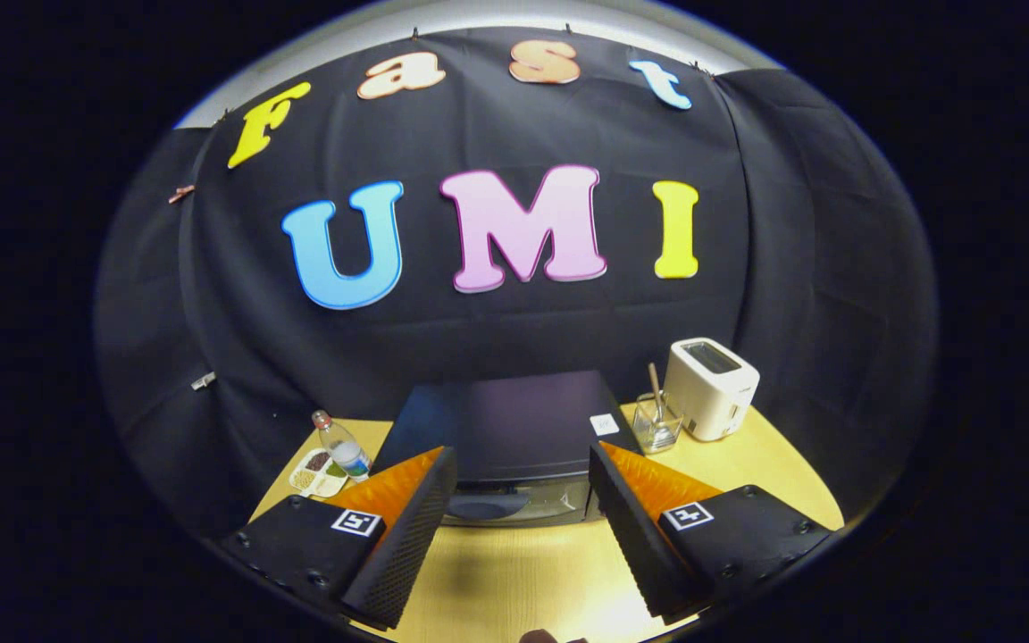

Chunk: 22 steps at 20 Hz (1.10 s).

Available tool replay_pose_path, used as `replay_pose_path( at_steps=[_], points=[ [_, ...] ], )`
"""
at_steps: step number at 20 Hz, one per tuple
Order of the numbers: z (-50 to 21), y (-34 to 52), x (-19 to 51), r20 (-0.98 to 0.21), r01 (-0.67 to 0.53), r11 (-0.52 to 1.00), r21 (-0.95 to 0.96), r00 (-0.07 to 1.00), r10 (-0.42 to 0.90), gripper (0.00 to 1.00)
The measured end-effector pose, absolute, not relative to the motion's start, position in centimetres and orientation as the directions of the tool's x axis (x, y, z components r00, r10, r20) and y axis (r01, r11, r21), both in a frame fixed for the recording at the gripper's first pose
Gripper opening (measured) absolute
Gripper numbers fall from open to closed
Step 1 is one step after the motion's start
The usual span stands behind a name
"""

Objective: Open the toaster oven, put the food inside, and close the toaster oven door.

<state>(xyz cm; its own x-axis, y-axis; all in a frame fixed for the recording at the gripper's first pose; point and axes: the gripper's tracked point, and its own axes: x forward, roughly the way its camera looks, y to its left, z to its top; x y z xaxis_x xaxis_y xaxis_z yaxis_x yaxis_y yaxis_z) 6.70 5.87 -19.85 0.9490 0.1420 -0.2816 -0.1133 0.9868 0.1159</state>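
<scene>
A dark toaster oven (514,429) sits on the wooden table (514,580), seen from above; its glass door (514,505) faces me and looks closed. My gripper (522,469) hovers above the table in front of the oven, open, with nothing between its fingers; the oven's front lies in the gap just beyond the fingertips. A small white tray of food (316,473) rests on the table left of the oven, beyond the left finger (407,527).
A clear plastic bottle (342,446) stands beside the food tray. Right of the oven are a glass jar with a stick in it (656,421) and a white slot toaster (711,387). Black cloth walls close the booth behind the table.
</scene>
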Motion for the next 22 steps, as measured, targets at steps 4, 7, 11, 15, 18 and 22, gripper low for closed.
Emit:
replay_pose_path(
  at_steps=[4, 7, 11, 15, 18, 22],
  points=[
    [-13.1, 3.6, 3.6, -0.178, -0.152, 0.983, 0.099, 0.97, 0.168, 0.98],
    [-8.7, 1.7, 1.3, -0.105, -0.172, 0.982, 0.081, 0.978, 0.18, 0.98],
    [-4.6, 0.0, -2.4, -0.047, -0.195, 0.977, 0.083, 0.979, 0.199, 0.97],
    [-1.9, -2.4, -5.1, -0.004, -0.184, 0.981, 0.053, 0.983, 0.185, 0.98],
    [-0.3, -3.4, -7.0, 0.026, -0.171, 0.985, 0.037, 0.985, 0.171, 0.97],
    [0.5, -4.6, -8.6, 0.04, -0.152, 0.986, 0.066, 0.988, 0.149, 0.97]
  ],
)
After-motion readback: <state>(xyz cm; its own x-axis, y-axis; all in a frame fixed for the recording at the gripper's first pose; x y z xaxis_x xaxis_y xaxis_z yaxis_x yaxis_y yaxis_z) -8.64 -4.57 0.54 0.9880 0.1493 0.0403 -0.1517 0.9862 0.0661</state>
